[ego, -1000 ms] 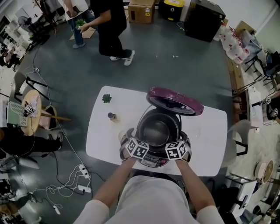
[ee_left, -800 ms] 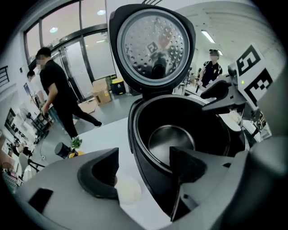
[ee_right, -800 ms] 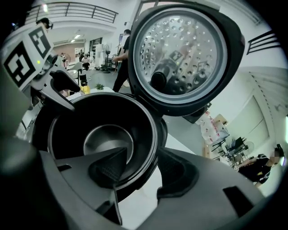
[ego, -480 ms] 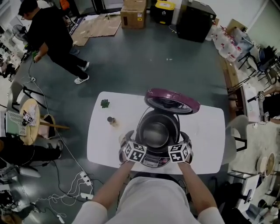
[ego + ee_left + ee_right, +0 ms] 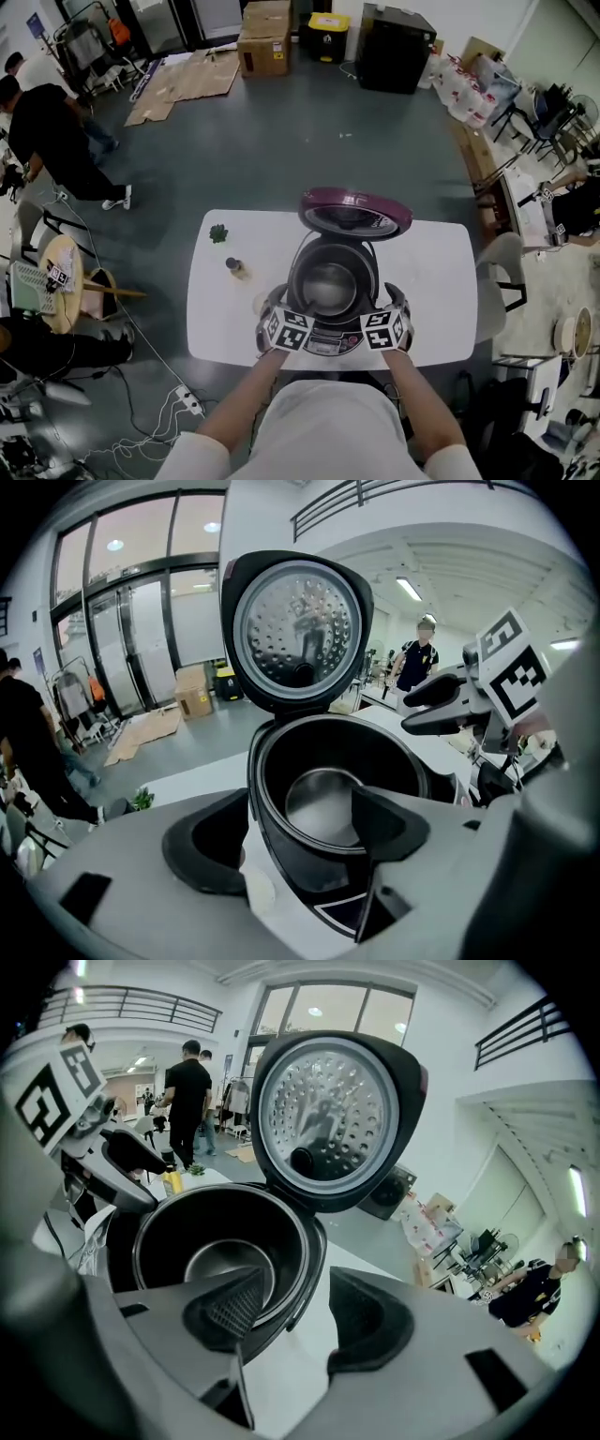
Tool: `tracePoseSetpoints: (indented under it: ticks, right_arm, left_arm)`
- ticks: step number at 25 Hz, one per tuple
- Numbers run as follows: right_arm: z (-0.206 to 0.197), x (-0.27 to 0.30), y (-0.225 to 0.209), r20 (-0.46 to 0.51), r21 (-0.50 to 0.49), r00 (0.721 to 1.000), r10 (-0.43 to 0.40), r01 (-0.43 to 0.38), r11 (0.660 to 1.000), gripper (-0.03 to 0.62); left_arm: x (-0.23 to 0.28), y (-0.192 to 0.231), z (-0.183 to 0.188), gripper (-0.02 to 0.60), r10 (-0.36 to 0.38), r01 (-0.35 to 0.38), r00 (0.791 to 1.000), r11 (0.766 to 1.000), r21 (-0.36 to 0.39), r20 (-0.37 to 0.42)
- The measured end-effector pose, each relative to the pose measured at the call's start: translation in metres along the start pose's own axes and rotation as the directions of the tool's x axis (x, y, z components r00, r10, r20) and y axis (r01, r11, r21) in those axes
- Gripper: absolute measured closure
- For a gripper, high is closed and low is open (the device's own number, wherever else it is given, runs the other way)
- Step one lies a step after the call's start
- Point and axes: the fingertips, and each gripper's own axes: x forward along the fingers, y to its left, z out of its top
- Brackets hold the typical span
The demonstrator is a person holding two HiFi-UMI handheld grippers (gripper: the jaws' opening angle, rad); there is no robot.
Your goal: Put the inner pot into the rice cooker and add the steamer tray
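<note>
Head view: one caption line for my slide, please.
Left gripper open, right gripper just opened, both empty, flanking the open rice cooker with inner pot.

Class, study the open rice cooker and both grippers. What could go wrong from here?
The cooker's rim stands between the open jaws of the left gripper and of the right gripper, whose jaws have just been opening; pulling away sideways could snag and drag it.
A left swing could topple the small bottle.

Bright, even white light: a ceiling strip (image 5: 408,588) glows upper right in the left gripper view, tall windows (image 5: 309,1007) top the right one. The lid's metal plate (image 5: 298,635) shows soft glare. Both gripper views bulge fish-eye — corners black, foreground soft. In the head view the white table (image 5: 441,281) nearly blows out.
</note>
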Motion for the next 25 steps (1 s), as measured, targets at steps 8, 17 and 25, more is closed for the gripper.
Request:
tracePoseSetpoints:
  ticks: [8, 17, 25]
  right_arm:
    - [-0.007, -0.026, -0.015, 0.045, 0.076, 0.999, -0.027, 0.023, 0.997, 0.359]
    - [-0.027, -0.034, -0.045, 0.065, 0.106, 0.998, 0.006, -0.013, 0.994, 0.359]
    - [-0.041, -0.028, -0.086, 0.078, 0.071, 0.994, 0.07, -0.076, 0.995, 0.359]
  left_arm:
    - [-0.01, -0.031, 0.014, 0.225, -0.057, 0.056, 0.998, 0.998, 0.016, 0.039]
    - [-0.003, -0.072, 0.039, 0.224, -0.064, 0.064, 0.996, 0.998, 0.0, 0.055]
    - [0.015, -0.118, 0.066, 0.224, -0.048, 0.049, 0.998, 0.998, -0.036, 0.046]
